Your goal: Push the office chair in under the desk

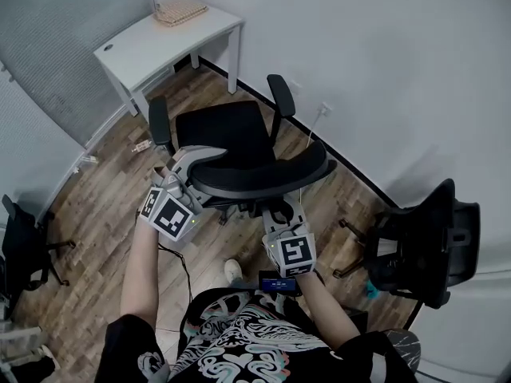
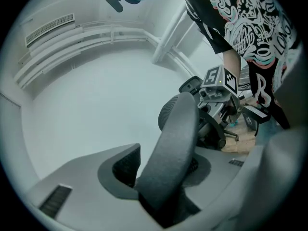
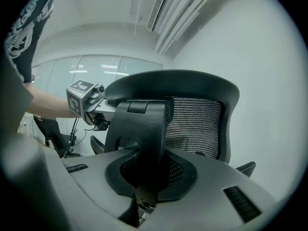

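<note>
**Office chair out on the floor, both tools at its back**

A wooden floor [image 1: 104,206] runs up to a pale wall [image 1: 383,54]. The office chair [image 1: 227,134] stands in the middle of that floor. Its seat is turned toward the white worktop [image 1: 152,42] in the far corner, and the chair is near the worktop but not under it. The backrest is on the side toward the person, with both armrests pointing away.

A second dark chair [image 1: 423,238] stands apart at the right, against the wall. A third dark chair [image 1: 20,246] shows only partly at the left edge.

The left tool [image 1: 204,162] reaches up to the left end of the backrest's top edge. In the left gripper view that rim [image 2: 175,143] runs between the jaws. The jaws are spread around it, and one pad [image 2: 126,165] stands clear of it, so the rim is not pinched.

The right tool [image 1: 279,210] sits lower, behind the middle of the backrest. The right gripper view shows its jaws pressed onto the black bracket [image 3: 144,129] on the back of the mesh, pinching it.

A tan woven basket [image 1: 180,11] rests on the far end of the worktop. A pale shoe [image 1: 232,271] shows on the floor between the two forearms.
</note>
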`<act>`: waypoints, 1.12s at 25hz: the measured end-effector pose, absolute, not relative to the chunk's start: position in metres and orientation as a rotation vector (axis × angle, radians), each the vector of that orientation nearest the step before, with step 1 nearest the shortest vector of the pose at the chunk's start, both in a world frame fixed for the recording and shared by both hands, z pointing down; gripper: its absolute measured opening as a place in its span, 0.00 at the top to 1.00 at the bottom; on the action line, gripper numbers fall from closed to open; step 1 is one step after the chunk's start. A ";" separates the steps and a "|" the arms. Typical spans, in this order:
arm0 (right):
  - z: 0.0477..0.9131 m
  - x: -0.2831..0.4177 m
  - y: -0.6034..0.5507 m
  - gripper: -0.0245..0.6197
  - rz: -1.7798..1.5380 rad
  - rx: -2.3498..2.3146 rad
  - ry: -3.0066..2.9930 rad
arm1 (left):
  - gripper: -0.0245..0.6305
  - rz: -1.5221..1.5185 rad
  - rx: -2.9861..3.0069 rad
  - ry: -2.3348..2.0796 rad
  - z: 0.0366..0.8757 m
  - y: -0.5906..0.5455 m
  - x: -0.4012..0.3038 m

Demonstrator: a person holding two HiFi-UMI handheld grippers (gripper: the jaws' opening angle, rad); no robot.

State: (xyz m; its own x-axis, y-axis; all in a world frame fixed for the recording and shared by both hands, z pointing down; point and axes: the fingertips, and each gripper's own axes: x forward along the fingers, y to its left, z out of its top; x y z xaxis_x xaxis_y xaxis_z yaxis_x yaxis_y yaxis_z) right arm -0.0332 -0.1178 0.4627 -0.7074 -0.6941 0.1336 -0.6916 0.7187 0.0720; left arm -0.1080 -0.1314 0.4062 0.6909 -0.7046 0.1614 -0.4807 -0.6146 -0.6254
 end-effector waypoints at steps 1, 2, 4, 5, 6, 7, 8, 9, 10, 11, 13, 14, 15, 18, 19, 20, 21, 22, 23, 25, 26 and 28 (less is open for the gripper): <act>0.463 -0.036 -0.119 0.89 -0.024 1.121 -2.770 | 0.65 -0.538 -2.352 0.909 0.407 -0.133 -0.110; 0.463 -0.037 -0.121 0.89 -0.020 1.116 -2.769 | 0.65 -0.541 -2.354 0.911 0.407 -0.134 -0.112; 0.465 -0.039 -0.122 0.89 -0.012 1.109 -2.763 | 0.65 -0.543 -2.358 0.908 0.408 -0.137 -0.113; 0.465 -0.039 -0.123 0.89 -0.010 1.110 -2.763 | 0.65 -0.542 -2.359 0.904 0.408 -0.138 -0.114; 0.465 -0.040 -0.124 0.89 -0.010 1.113 -2.764 | 0.65 -0.540 -2.359 0.899 0.408 -0.139 -0.114; 0.465 -0.040 -0.126 0.89 -0.012 1.116 -2.765 | 0.65 -0.540 -2.358 0.893 0.408 -0.141 -0.115; 0.465 -0.041 -0.128 0.89 -0.013 1.118 -2.765 | 0.65 -0.540 -2.358 0.888 0.408 -0.143 -0.116; 0.465 -0.042 -0.130 0.89 -0.014 1.117 -2.765 | 0.65 -0.539 -2.358 0.885 0.408 -0.145 -0.116; 0.465 -0.043 -0.132 0.89 -0.014 1.114 -2.766 | 0.65 -0.539 -2.359 0.885 0.408 -0.146 -0.117; 0.465 -0.043 -0.133 0.89 -0.012 1.112 -2.766 | 0.65 -0.538 -2.360 0.887 0.408 -0.147 -0.118; 0.464 -0.043 -0.134 0.89 -0.009 1.109 -2.768 | 0.65 -0.537 -2.362 0.889 0.407 -0.149 -0.118; 0.464 -0.043 -0.135 0.89 -0.011 1.110 -2.769 | 0.65 -0.537 -2.361 0.889 0.407 -0.149 -0.118; 0.463 -0.043 -0.136 0.89 -0.014 1.112 -2.771 | 0.65 -0.536 -2.360 0.888 0.407 -0.150 -0.117; 0.463 -0.041 -0.139 0.89 -0.024 1.126 -2.771 | 0.65 -0.526 -2.360 0.882 0.407 -0.153 -0.117; 0.464 -0.041 -0.140 0.89 -0.026 1.129 -2.773 | 0.65 -0.522 -2.360 0.880 0.407 -0.154 -0.117; 0.464 -0.042 -0.141 0.89 -0.029 1.132 -2.776 | 0.65 -0.520 -2.360 0.879 0.407 -0.155 -0.118; 0.463 -0.043 -0.143 0.89 -0.031 1.132 -2.779 | 0.65 -0.517 -2.361 0.878 0.407 -0.157 -0.119; 0.462 -0.044 -0.145 0.89 -0.030 1.130 -2.783 | 0.65 -0.515 -2.363 0.879 0.407 -0.159 -0.119; 0.461 -0.046 -0.146 0.89 -0.031 1.124 -2.787 | 0.65 -0.514 -2.366 0.881 0.407 -0.161 -0.120; 0.460 -0.049 -0.149 0.89 -0.043 1.114 -2.791 | 0.65 -0.516 -2.371 0.882 0.408 -0.164 -0.123; 0.460 -0.050 -0.150 0.89 -0.047 1.112 -2.791 | 0.65 -0.516 -2.373 0.884 0.408 -0.165 -0.124; 0.461 -0.052 -0.154 0.89 -0.042 1.105 -2.789 | 0.65 -0.514 -2.373 0.889 0.408 -0.169 -0.126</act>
